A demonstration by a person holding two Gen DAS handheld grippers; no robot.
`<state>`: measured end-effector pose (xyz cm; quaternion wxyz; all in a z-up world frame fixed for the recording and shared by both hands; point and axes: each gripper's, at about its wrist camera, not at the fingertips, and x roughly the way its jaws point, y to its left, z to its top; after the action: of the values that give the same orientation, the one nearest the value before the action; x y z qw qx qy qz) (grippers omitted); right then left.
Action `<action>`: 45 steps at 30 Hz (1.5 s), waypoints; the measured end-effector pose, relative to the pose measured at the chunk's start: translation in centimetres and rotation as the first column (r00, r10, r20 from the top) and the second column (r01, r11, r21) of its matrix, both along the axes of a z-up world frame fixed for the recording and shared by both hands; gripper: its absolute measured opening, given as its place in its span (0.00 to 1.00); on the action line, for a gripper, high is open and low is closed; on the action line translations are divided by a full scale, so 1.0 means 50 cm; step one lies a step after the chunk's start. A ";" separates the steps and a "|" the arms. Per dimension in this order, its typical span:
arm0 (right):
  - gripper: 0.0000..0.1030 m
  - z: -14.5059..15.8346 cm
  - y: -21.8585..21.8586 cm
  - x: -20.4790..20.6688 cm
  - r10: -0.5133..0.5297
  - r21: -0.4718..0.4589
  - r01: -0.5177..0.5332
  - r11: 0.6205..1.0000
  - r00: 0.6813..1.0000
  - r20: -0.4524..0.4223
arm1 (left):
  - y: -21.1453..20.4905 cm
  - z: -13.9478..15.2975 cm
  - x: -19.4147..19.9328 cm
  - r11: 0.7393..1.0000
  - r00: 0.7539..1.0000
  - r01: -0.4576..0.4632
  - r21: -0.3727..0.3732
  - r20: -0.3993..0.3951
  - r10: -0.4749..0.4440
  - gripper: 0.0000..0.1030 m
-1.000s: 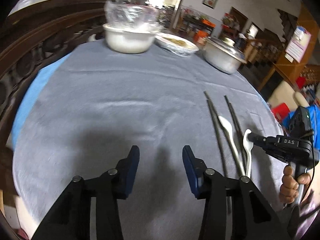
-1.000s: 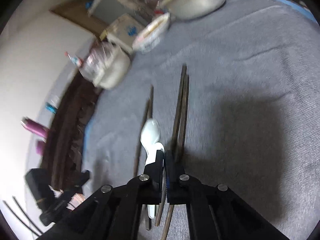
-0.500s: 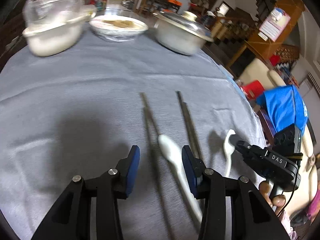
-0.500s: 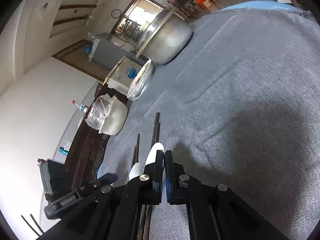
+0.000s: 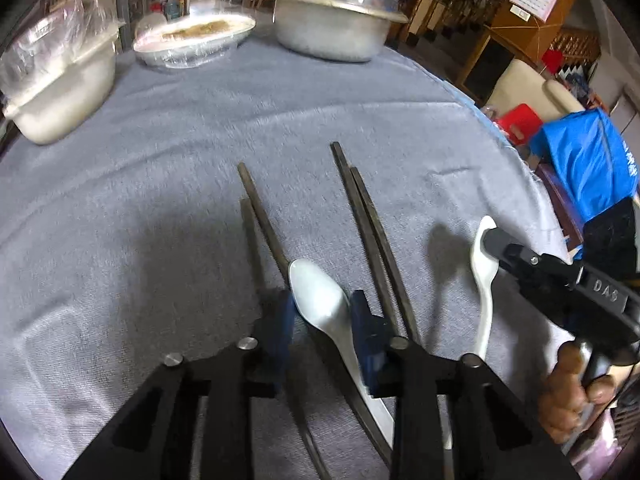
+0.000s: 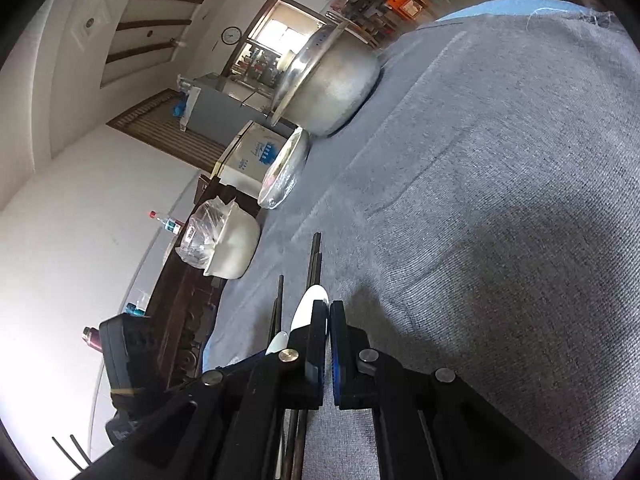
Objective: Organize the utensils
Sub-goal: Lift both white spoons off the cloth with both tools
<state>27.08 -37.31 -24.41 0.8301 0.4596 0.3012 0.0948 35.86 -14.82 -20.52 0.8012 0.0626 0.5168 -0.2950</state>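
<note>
The left gripper (image 5: 320, 312) straddles the bowl of a white spoon (image 5: 320, 300) lying on the grey-clothed bench (image 5: 180, 200). Its jaws have just been closing, with the spoon bowl between the blue pads (image 5: 280, 328), though a sliver of gap shows on each side, so it is not yet clamped. The spoon's handle runs back toward 5 o'clock under the gripper. A pair of dark chopsticks (image 5: 260, 224) lies at 11 o'clock from the bowl, touching or passing under its edge; a second pair (image 5: 368, 224) lies just beside it at 1 o'clock.

At 3 o'clock the right gripper (image 5: 490, 240), held in a person's hand (image 5: 568, 396), is clamped shut on the bowl end of a second white spoon (image 5: 484, 280), its handle trailing toward 6 o'clock.

Both spoons look like glazed ceramic or hard plastic: light, stiff, slick, and likely to chip if dropped. The rounded bowl gives the pads a curved, slippery seat, so the spoon may squirt forward or pivot; the neck where bowl meets handle would probably hold more surely. The chopsticks are thin and prone to rolling, so a lift should be slow to avoid dragging them.

At 12 o'clock stand a lidded metal pot (image 5: 332, 28), a wrapped dish (image 5: 192, 40) and a covered white bowl (image 5: 56, 84).
</note>
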 end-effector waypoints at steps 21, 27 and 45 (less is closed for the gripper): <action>0.03 0.011 0.010 0.002 0.000 -0.054 0.001 0.999 1.000 0.018 | 0.192 0.094 -0.057 0.943 0.930 -0.315 -0.110 0.165 0.330 0.27; 0.03 0.017 0.014 0.003 -0.014 -0.081 0.016 0.997 1.000 0.026 | 0.300 0.097 -0.129 0.872 0.849 -0.470 -0.136 0.201 0.489 0.27; 0.03 0.179 0.051 -0.231 -0.135 -0.359 0.203 0.911 0.969 0.206 | 0.352 0.277 -0.421 0.811 0.692 -0.456 -0.367 0.427 0.582 0.27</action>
<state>15.55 -34.78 -15.44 0.9313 0.3056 0.1981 0.0031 14.82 2.79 -6.68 0.9620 -0.1035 0.2381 -0.0848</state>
